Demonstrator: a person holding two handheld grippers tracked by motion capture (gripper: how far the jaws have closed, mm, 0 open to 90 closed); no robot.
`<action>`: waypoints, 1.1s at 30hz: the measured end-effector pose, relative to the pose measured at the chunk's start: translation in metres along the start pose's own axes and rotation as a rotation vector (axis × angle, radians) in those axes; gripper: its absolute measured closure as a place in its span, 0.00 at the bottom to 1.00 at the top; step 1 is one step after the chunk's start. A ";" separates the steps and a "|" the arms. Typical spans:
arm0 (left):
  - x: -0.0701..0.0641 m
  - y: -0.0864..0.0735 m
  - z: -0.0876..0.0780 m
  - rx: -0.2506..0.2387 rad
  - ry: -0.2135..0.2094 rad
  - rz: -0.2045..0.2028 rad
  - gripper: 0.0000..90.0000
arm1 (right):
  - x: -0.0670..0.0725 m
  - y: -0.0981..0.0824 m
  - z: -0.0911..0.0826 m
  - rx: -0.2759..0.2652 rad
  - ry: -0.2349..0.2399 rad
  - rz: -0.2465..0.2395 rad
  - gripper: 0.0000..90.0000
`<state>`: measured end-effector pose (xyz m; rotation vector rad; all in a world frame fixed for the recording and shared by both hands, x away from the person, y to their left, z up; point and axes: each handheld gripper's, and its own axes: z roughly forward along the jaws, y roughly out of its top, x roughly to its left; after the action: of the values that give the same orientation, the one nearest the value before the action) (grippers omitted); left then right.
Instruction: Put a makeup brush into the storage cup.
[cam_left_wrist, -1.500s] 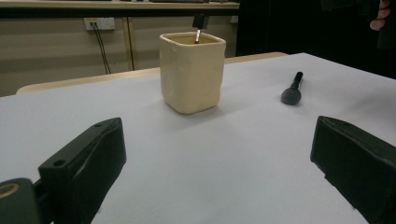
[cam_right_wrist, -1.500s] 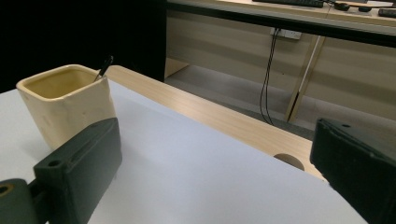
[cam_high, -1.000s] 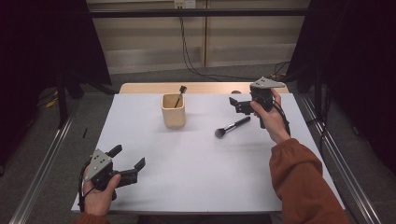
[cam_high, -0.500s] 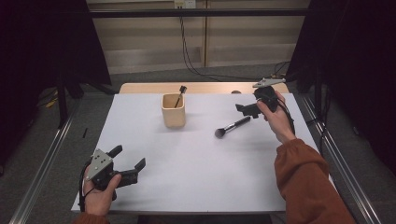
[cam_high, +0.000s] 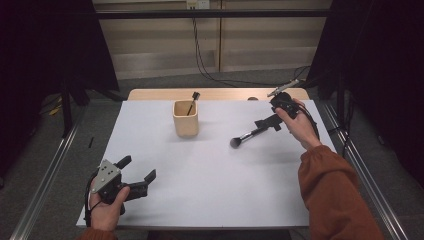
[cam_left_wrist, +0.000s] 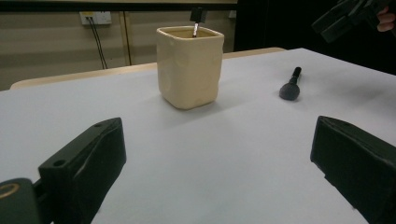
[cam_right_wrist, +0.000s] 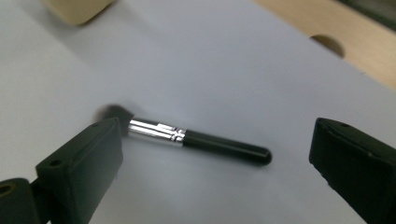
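I am hovering the right gripper (cam_right_wrist: 212, 186), jaws spread wide, over the light, stiff makeup brush (cam_right_wrist: 187, 138), judging its slick black handle the best hold.

Left gripper (cam_high: 134, 173) low at near-left, jaws spread wide; right gripper (cam_high: 266, 123) held out far-right, jaws likewise apart.

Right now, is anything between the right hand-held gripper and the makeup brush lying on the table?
Nothing visible. The right hand-held gripper hangs open over the makeup brush, whose handle lies on bare white table between its jaws. The beige cup stands well off to the side.
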<state>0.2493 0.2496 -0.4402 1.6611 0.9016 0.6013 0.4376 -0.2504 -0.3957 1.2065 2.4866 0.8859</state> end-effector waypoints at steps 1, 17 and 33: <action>0.000 0.000 0.000 0.000 -0.001 0.000 0.04 | 0.000 0.000 0.001 0.025 0.008 -0.004 0.03; 0.000 0.000 0.000 0.004 -0.006 0.000 0.04 | -0.006 0.003 0.011 0.241 0.063 -0.053 0.04; 0.001 0.000 0.000 0.004 -0.006 0.001 0.04 | -0.002 0.011 0.028 0.327 0.096 -0.274 0.06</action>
<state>0.2498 0.2499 -0.4408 1.6657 0.8979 0.5949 0.4585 -0.2347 -0.4109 0.8893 2.8663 0.4910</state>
